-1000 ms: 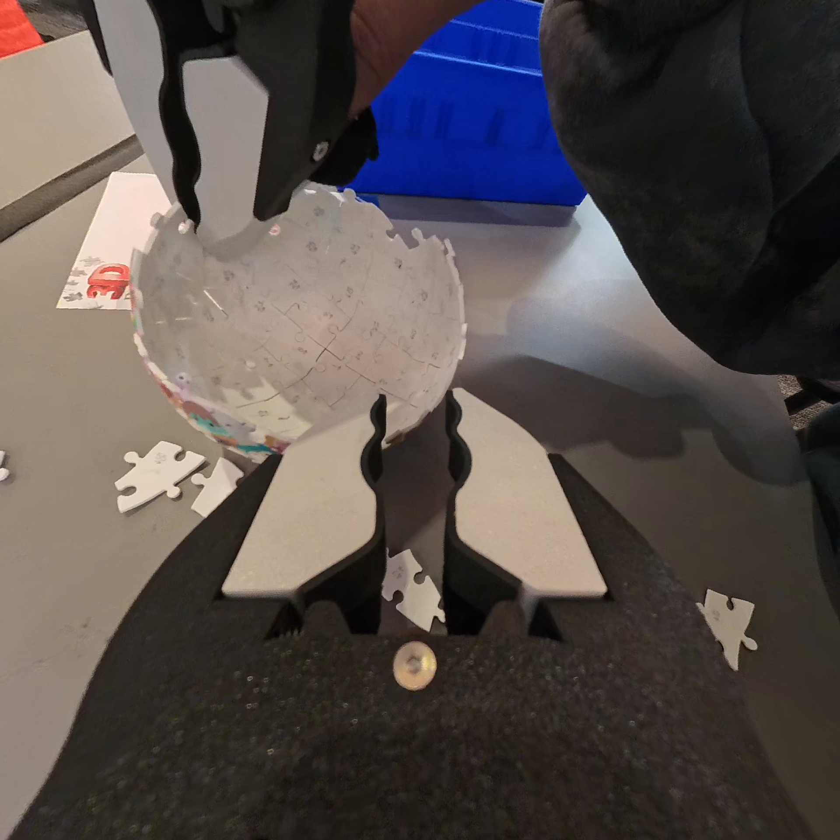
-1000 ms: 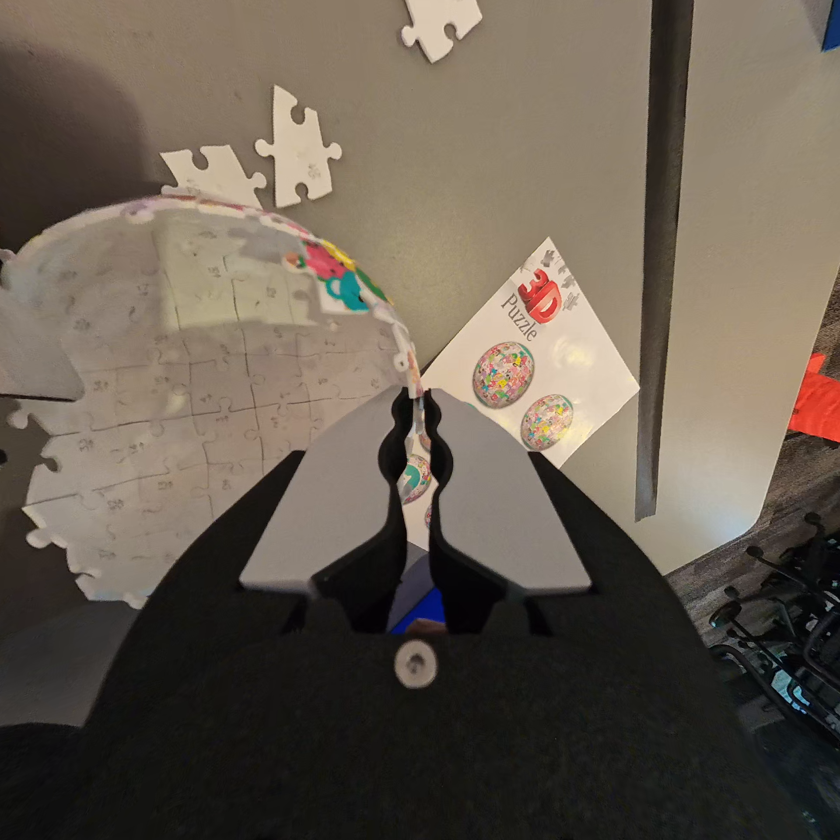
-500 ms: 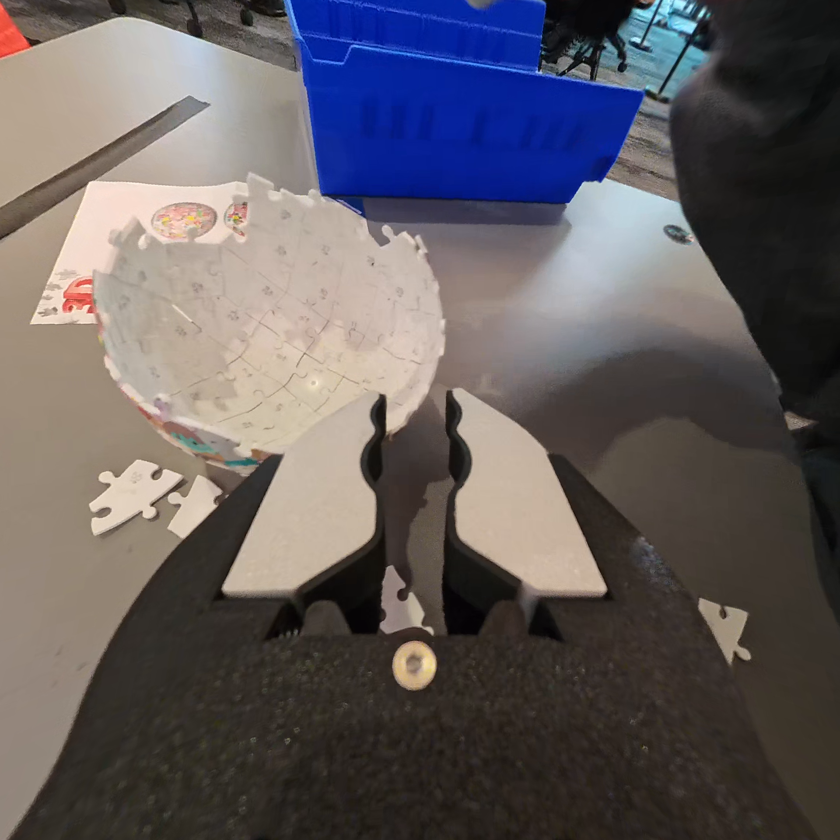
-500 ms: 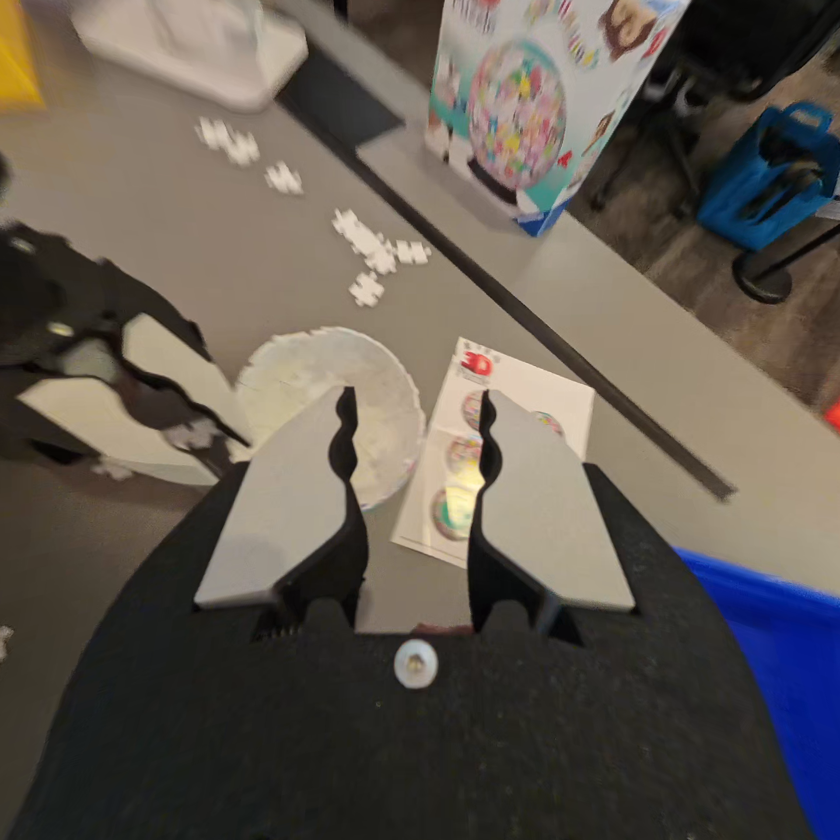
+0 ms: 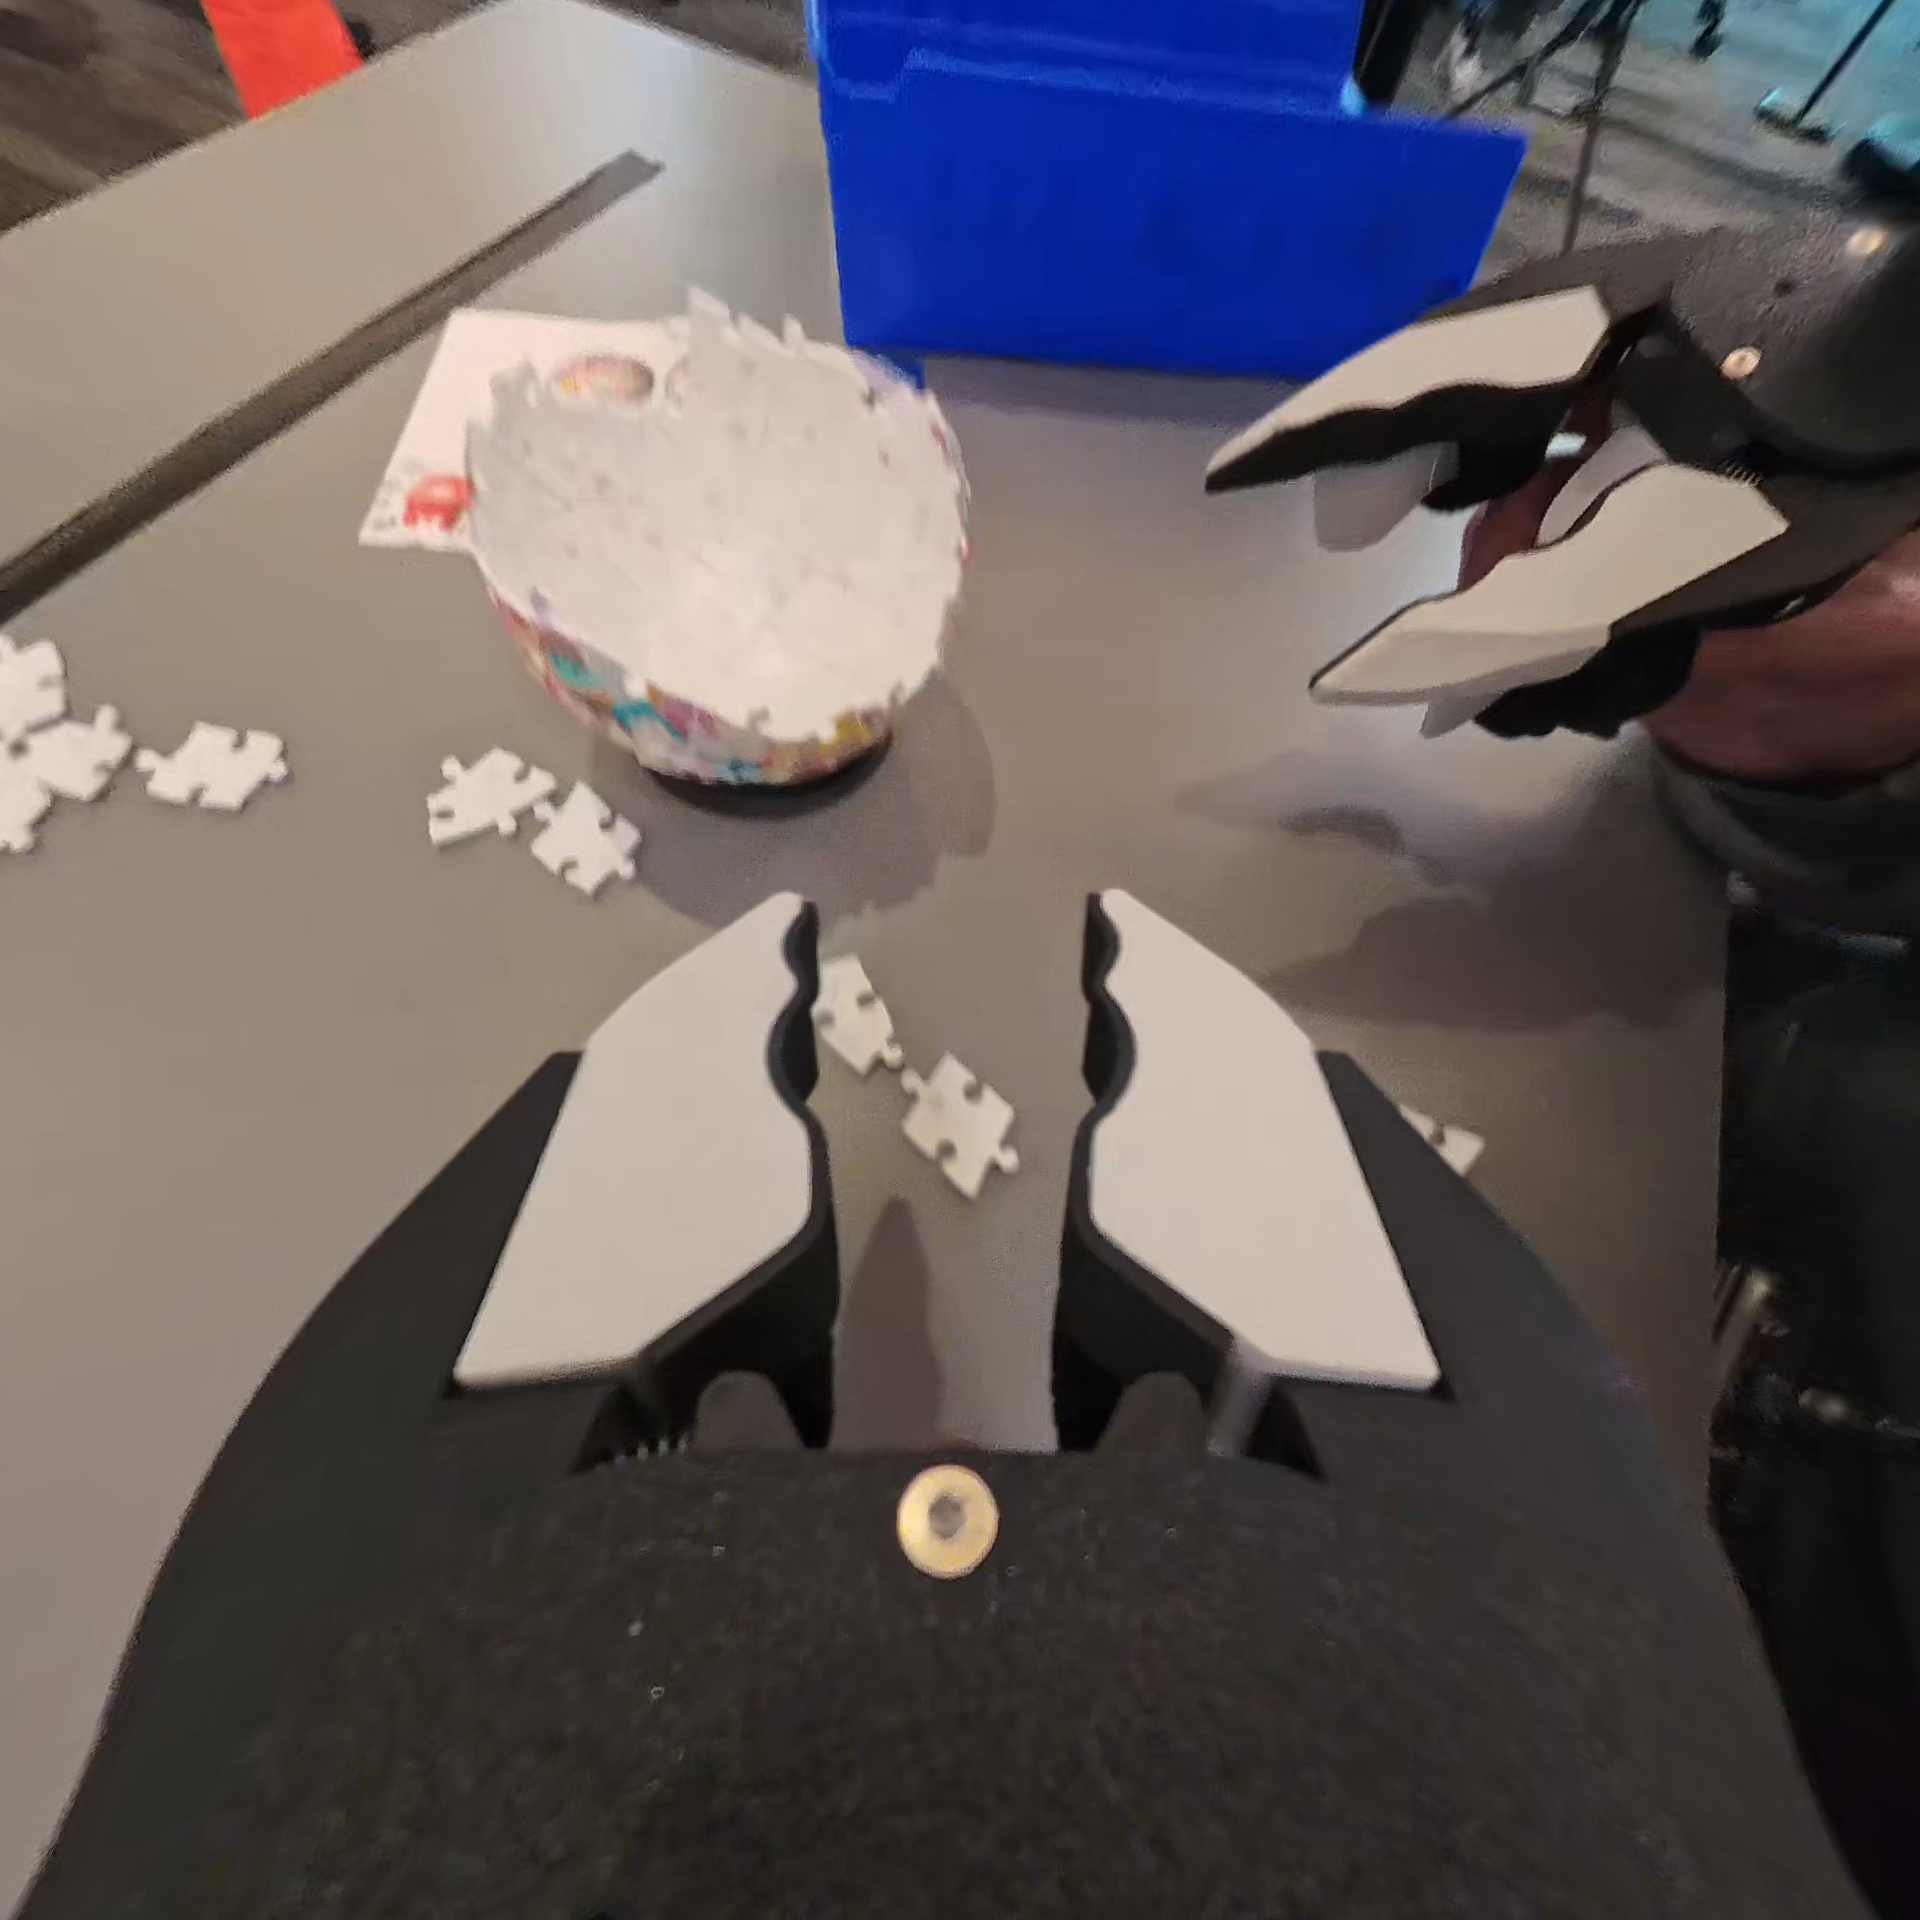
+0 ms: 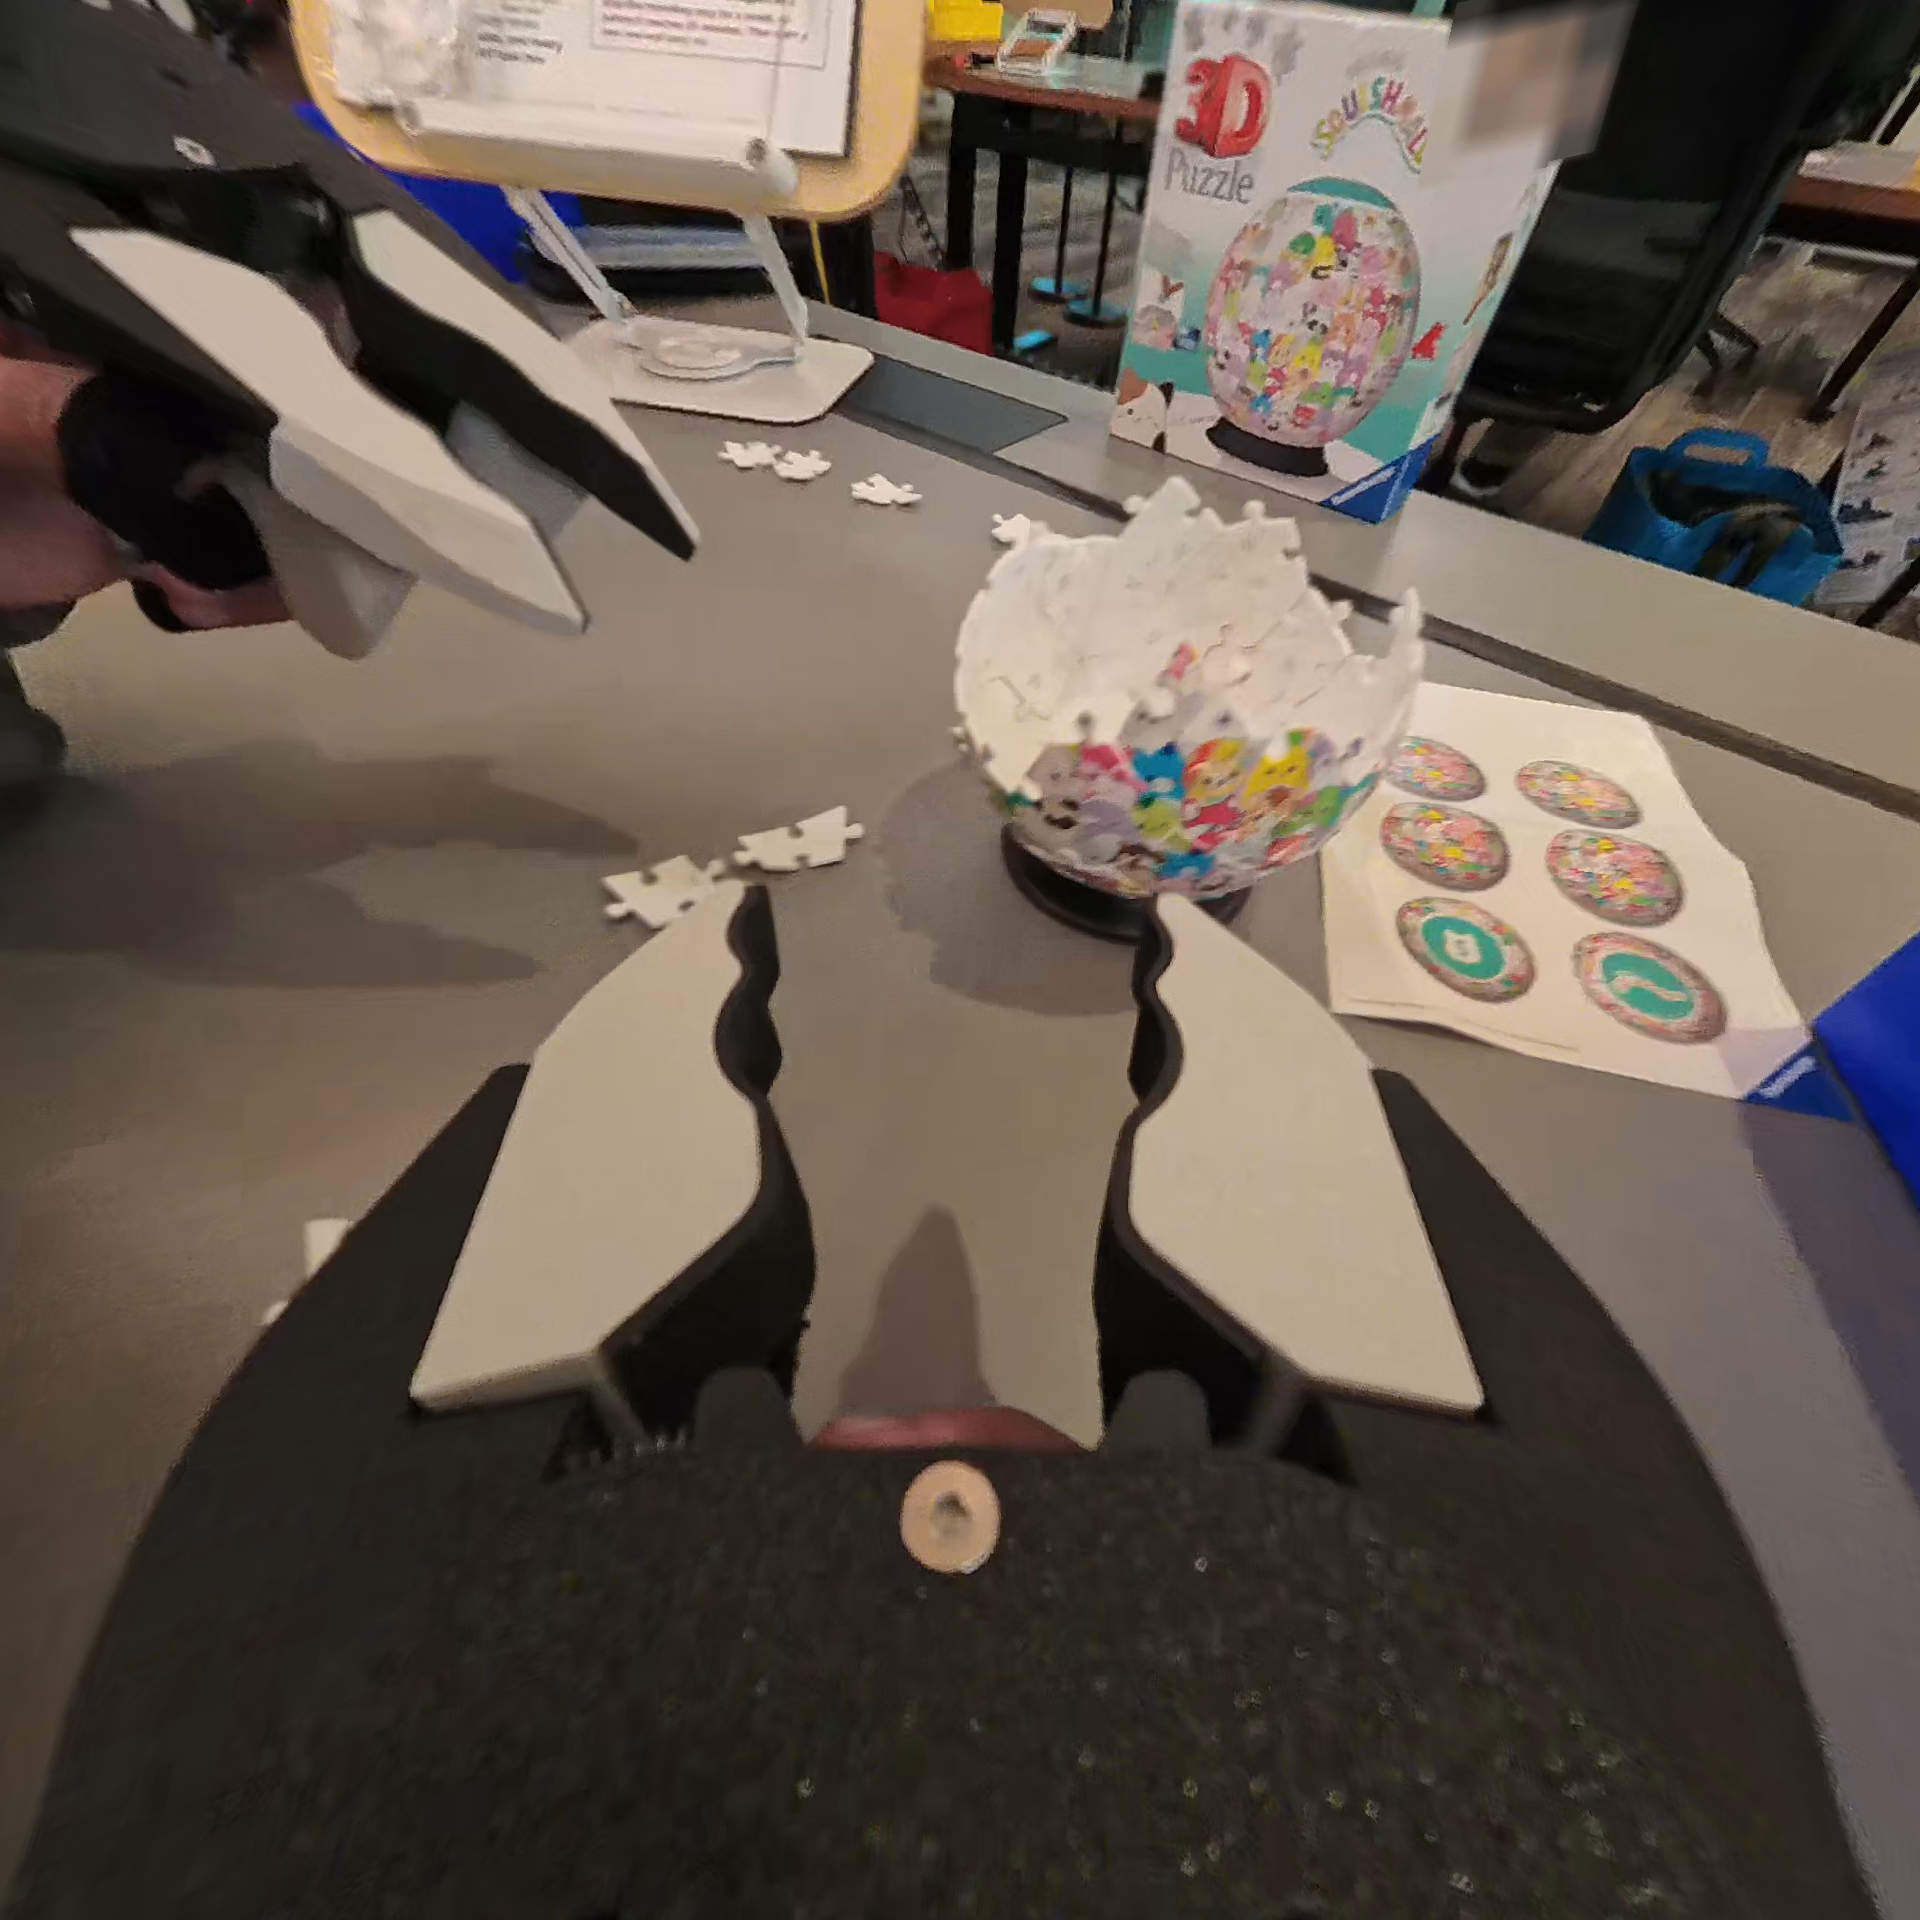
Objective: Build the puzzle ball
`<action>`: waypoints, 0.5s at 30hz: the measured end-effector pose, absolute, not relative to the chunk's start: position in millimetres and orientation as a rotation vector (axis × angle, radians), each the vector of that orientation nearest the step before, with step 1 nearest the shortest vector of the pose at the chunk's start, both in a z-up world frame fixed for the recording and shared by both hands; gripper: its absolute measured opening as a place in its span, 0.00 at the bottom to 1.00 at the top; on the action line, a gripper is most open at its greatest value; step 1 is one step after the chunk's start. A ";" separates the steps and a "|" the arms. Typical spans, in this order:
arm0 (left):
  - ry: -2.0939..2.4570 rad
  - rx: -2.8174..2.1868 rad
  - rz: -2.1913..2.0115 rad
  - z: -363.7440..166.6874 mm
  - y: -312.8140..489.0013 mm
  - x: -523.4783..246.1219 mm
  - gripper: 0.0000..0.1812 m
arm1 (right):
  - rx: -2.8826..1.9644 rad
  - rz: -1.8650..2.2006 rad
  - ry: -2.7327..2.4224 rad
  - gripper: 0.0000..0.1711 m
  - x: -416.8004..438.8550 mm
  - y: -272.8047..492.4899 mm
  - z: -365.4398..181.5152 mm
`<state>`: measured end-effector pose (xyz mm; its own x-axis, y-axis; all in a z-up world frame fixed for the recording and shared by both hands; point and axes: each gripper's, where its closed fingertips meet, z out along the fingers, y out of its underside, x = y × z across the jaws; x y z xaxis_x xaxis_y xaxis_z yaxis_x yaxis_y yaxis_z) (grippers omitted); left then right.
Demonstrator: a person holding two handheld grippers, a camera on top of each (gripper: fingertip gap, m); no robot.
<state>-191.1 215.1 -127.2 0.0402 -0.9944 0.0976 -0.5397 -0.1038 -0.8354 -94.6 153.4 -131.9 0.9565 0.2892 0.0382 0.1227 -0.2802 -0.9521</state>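
The puzzle ball (image 6: 1184, 717) is only half built: an open bowl of joined pieces, white inside and bright with colours outside, its rim jagged. It sits upright on a small black ring stand (image 6: 1081, 899) on the grey worktop (image 6: 727, 675), touched by neither gripper. In the left wrist view the same ball (image 5: 717, 561) shows its white inside.

Just beside the ball, on its far side from the left gripper, lies a printed instruction sheet (image 6: 1538, 883) with six round pictures. Behind the ball, past a dark seam in the worktop, stands the puzzle box (image 6: 1309, 260). A blue bin (image 5: 1132, 187) stands near the ball and the sheet.

Loose white puzzle pieces lie flat around the ball: a pair (image 5: 530, 821) near its stand, more (image 5: 213, 764) farther off on the same side, and two (image 5: 914, 1070) between the ball and the left gripper (image 5: 945, 914). That gripper hangs over the worktop short of the ball, its fingers apart and empty.

The right gripper (image 6: 956, 914) also faces the ball from a short way off, fingers wide apart with nothing between them. A clear document stand (image 6: 717, 364) sits well beyond the ball.
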 end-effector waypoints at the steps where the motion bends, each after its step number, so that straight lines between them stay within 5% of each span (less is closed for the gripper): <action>1: 1.561 -1.721 -0.911 -132.7 208.8 -199.4 0.29 | -1.846 0.187 -0.299 0.38 -99.4 148.6 -134.6; 15: 1.784 -1.546 -0.686 -171.9 131.9 -224.2 0.31 | -1.839 0.158 -0.410 0.37 -121.0 130.2 -132.6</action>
